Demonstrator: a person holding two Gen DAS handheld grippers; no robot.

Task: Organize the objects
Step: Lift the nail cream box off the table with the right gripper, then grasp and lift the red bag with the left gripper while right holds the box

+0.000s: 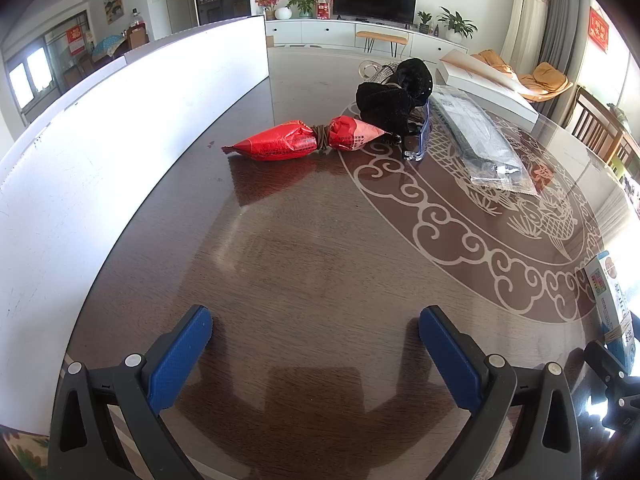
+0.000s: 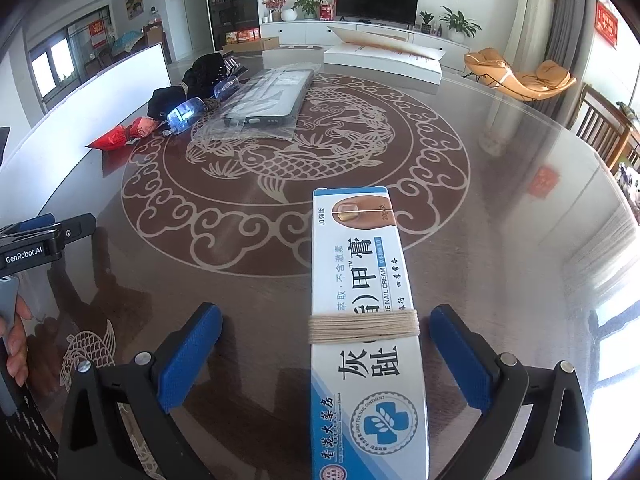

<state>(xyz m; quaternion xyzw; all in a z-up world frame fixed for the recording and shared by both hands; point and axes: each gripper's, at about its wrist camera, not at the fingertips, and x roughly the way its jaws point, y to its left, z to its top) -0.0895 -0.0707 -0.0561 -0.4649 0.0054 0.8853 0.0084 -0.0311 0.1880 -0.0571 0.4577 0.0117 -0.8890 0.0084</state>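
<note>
Between the spread blue fingers of the right gripper (image 2: 326, 356) lay a long nail cream box (image 2: 362, 320), bound across its middle with pale string (image 2: 364, 326). Neither pad touched it; the box sat nearer the right-hand finger, lengthwise along the claw's reach, probably lined up that way so a squeeze across its narrow width would catch it.

The left gripper (image 1: 316, 352) also stood wide apart and pinched nothing, with only bare table (image 1: 320, 248) between its fingers. Well ahead of it and slightly right lay a red packet (image 1: 304, 142) tied at the waist with cord, touching a heap of black fabric (image 1: 394, 96); just right of those were clear-framed glasses (image 1: 420, 136) and a plastic-wrapped dark item (image 1: 480, 140), perhaps a phone case, though the wrap blurred it. Gathered together like that, they looked like the sorted pile the box was meant to join.

Dark glossy wood with a pale carved fish medallion (image 2: 296, 168) formed the surface. Beyond it stood a white board (image 1: 120, 152) at far left, and a television (image 2: 376, 2) on a low cabinet.
</note>
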